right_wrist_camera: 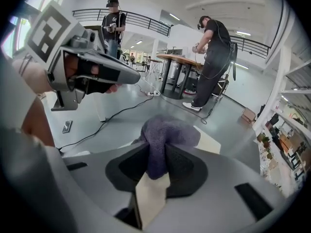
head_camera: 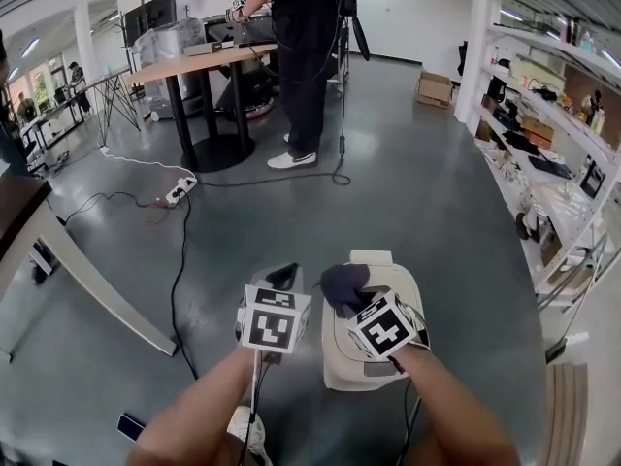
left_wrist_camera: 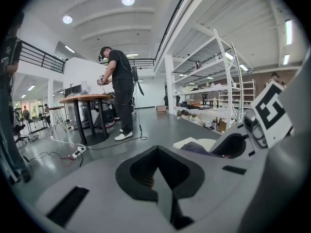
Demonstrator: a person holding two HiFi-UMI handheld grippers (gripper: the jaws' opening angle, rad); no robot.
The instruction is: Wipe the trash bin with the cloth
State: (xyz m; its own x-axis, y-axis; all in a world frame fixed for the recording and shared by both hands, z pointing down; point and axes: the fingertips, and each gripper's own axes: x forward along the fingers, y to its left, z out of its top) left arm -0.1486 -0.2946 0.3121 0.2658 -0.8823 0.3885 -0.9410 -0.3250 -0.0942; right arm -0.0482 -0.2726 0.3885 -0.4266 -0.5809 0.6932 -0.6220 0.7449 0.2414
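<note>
A cream trash bin [head_camera: 342, 357] stands on the grey floor just ahead of me. My right gripper [head_camera: 351, 294] hovers over its top and is shut on a dark purple cloth [head_camera: 343, 283]. In the right gripper view the cloth [right_wrist_camera: 167, 130] bunches out between the jaws, with the bin's [right_wrist_camera: 216, 142] pale lid just beyond it. My left gripper [head_camera: 283, 278] hangs beside the bin's left side, apart from it, its jaws shut with nothing between them. The left gripper view shows the bin [left_wrist_camera: 206, 142] and the cloth [left_wrist_camera: 194, 149] to its right.
A person [head_camera: 303, 56] stands at a round wooden table [head_camera: 199, 61] further back. Cables and a power strip [head_camera: 179, 192] lie on the floor at left. A white table leg [head_camera: 97, 280] slants at near left. Shelving [head_camera: 553, 134] lines the right side.
</note>
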